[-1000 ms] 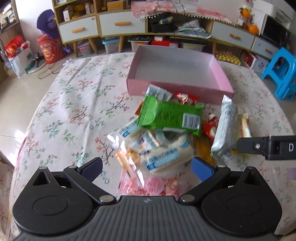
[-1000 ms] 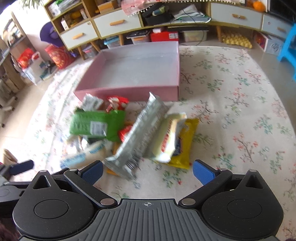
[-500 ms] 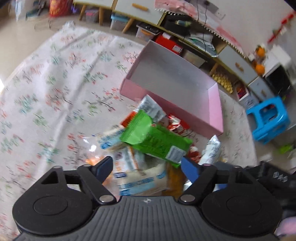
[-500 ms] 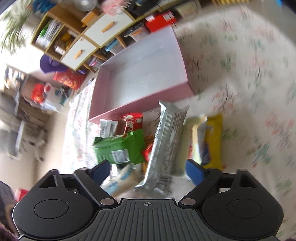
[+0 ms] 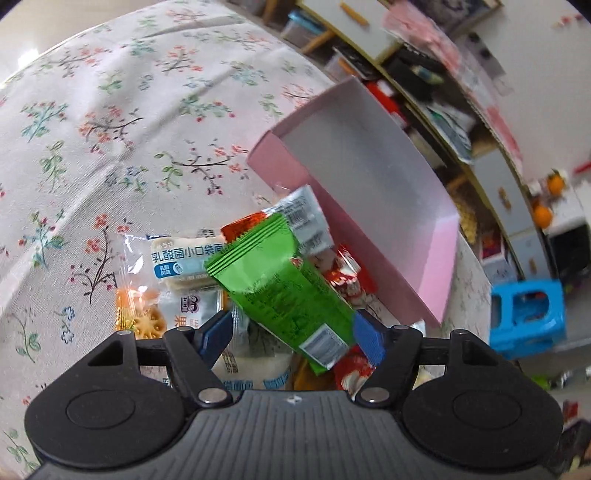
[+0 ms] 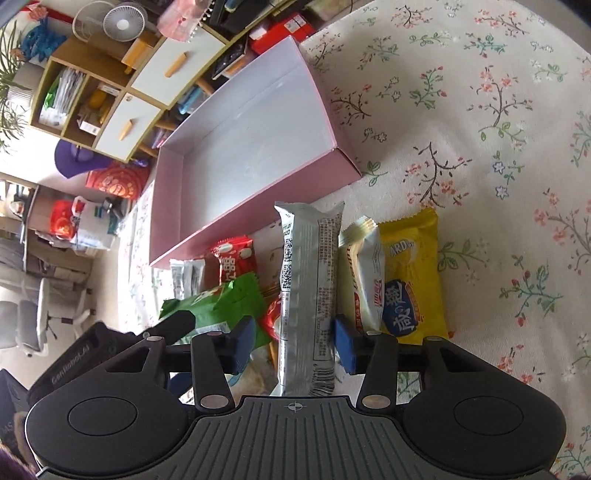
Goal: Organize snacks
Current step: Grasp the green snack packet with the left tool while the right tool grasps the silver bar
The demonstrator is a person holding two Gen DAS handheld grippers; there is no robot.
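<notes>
Lower centre of both wrist views | left gripper [image 5: 291, 334] jaws just been closing, green packet [image 5: 284, 291] between pads, contact unclear | right gripper [image 6: 293, 345] jaws just been closing, silver packet [image 6: 308, 295] between pads, right pad touching | pink box [image 6: 255, 206] empty, above snack pile.

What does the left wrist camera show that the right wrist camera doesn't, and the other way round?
Left wrist only: a clear bread packet with blue lettering, an orange biscuit packet, a blue stool.

Right wrist only: a yellow packet, a white bar, a desk fan.

Both: the empty pink box, the green packet and the floral tablecloth.
</notes>
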